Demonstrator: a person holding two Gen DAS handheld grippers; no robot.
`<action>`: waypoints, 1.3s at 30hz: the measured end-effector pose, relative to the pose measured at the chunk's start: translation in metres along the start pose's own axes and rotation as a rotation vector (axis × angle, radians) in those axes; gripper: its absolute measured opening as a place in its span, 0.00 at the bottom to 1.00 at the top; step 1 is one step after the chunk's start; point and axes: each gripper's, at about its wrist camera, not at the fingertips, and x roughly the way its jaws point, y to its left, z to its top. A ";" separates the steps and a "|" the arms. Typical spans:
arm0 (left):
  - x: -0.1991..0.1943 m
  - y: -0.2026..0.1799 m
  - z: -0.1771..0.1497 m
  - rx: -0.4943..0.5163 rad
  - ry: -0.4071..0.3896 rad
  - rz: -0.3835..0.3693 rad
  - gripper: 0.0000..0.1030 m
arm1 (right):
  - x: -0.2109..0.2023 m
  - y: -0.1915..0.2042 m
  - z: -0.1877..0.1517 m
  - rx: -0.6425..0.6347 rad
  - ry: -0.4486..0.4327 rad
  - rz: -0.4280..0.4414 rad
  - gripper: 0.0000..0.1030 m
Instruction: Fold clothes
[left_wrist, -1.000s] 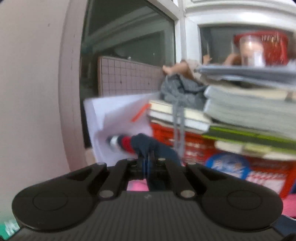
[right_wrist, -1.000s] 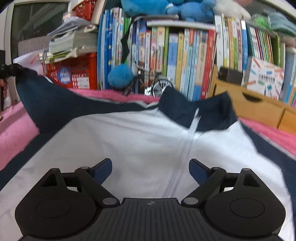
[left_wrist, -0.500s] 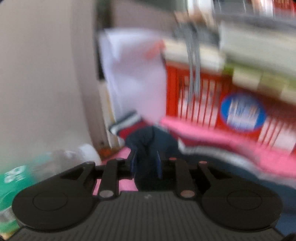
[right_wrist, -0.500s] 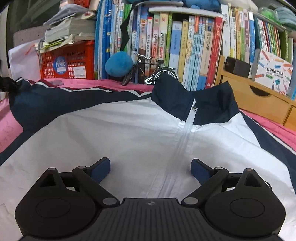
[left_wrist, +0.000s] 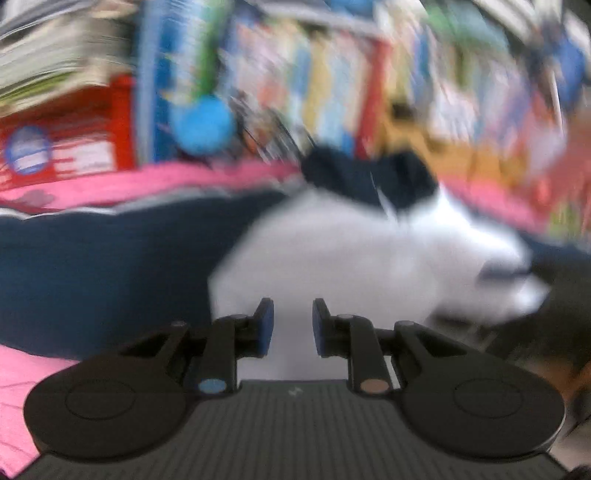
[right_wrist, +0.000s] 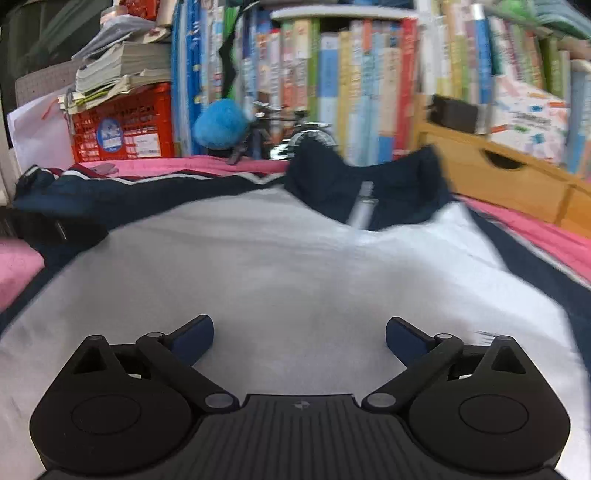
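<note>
Right view is sharp: the jacket (right_wrist: 295, 266) lies spread front-up on the pink cover (right_wrist: 546, 236), collar at the far side by the books (right_wrist: 332, 74); the right gripper (right_wrist: 300, 334) hangs over its white panel, fingers wide apart, nothing between them. Left view is blurred; only it shows the left gripper (left_wrist: 293, 325), fingers slightly parted and empty, above the same jacket. Far left, a red crate (right_wrist: 122, 129) carries stacked papers (right_wrist: 122, 70); its contents cannot be told.
</note>
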 end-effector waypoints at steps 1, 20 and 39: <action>0.004 0.001 -0.005 0.065 -0.033 0.051 0.19 | -0.006 -0.018 -0.006 0.004 -0.003 -0.039 0.94; 0.045 -0.007 0.044 0.031 0.018 -0.018 0.13 | -0.027 -0.147 0.014 0.256 -0.067 -0.203 0.22; 0.185 -0.006 0.114 0.054 -0.031 0.243 0.06 | 0.123 -0.130 0.092 0.181 -0.023 -0.128 0.00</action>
